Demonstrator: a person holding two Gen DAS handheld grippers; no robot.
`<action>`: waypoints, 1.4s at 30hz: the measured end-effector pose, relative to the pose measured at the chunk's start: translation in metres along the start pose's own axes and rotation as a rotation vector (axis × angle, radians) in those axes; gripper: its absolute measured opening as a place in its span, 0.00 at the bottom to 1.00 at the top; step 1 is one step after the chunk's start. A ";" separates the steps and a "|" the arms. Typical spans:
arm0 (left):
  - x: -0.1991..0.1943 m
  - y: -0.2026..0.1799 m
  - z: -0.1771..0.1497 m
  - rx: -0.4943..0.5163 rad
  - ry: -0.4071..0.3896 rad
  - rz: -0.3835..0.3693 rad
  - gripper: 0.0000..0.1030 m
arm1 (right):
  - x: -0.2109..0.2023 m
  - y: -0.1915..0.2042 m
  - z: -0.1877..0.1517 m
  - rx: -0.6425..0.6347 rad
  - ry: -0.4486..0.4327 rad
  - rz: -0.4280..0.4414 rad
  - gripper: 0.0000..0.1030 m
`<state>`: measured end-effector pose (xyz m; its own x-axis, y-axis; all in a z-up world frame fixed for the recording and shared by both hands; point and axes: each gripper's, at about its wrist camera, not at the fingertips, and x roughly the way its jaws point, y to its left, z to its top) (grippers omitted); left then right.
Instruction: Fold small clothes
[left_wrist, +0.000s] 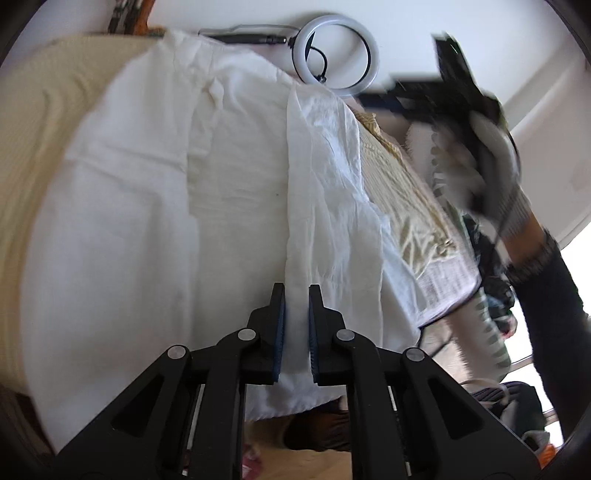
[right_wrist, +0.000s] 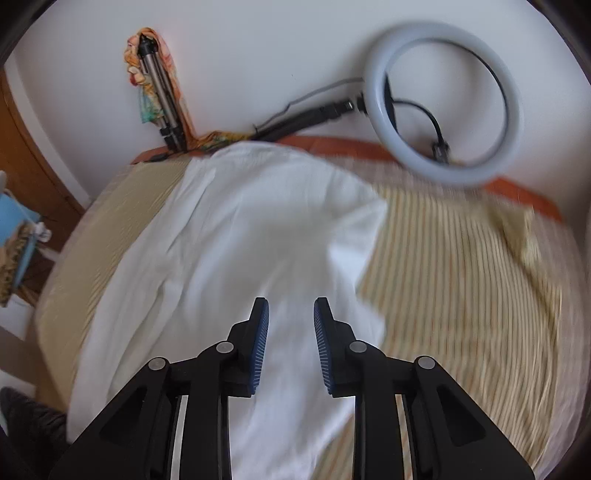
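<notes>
A white garment (left_wrist: 155, 206) lies spread on a striped yellow bedcover (left_wrist: 33, 110), with its right part folded over into a long strip (left_wrist: 325, 192). My left gripper (left_wrist: 296, 291) is shut on the near end of that folded strip; white cloth fills the narrow gap between the blue pads. In the right wrist view the white garment (right_wrist: 236, 251) lies below my right gripper (right_wrist: 291, 306), which is open, empty and held above the cloth. The right gripper (left_wrist: 461, 92) also shows blurred at the upper right of the left wrist view.
A ring light (right_wrist: 447, 103) on a black stand leans at the wall behind the bed. A folded tripod (right_wrist: 162, 96) with a colourful cloth stands at the wall. The striped bedcover (right_wrist: 461, 295) is bare to the right. The bed's edge (left_wrist: 450, 306) drops off at right.
</notes>
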<state>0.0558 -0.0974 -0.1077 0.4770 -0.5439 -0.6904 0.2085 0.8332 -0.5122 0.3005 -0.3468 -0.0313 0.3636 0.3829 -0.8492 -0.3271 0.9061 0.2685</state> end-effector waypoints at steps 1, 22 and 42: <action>-0.005 -0.004 -0.001 0.016 -0.015 0.025 0.08 | -0.008 -0.004 -0.019 0.007 0.012 -0.001 0.23; 0.082 -0.161 -0.039 0.493 0.067 0.059 0.49 | -0.071 -0.091 -0.120 0.223 -0.087 0.028 0.41; 0.084 -0.123 -0.010 0.286 0.068 -0.053 0.00 | -0.010 -0.090 -0.060 0.194 -0.074 0.130 0.43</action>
<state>0.0618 -0.2464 -0.1075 0.4025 -0.5852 -0.7040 0.4681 0.7924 -0.3910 0.2735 -0.4433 -0.0742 0.3947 0.5044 -0.7679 -0.2047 0.8631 0.4617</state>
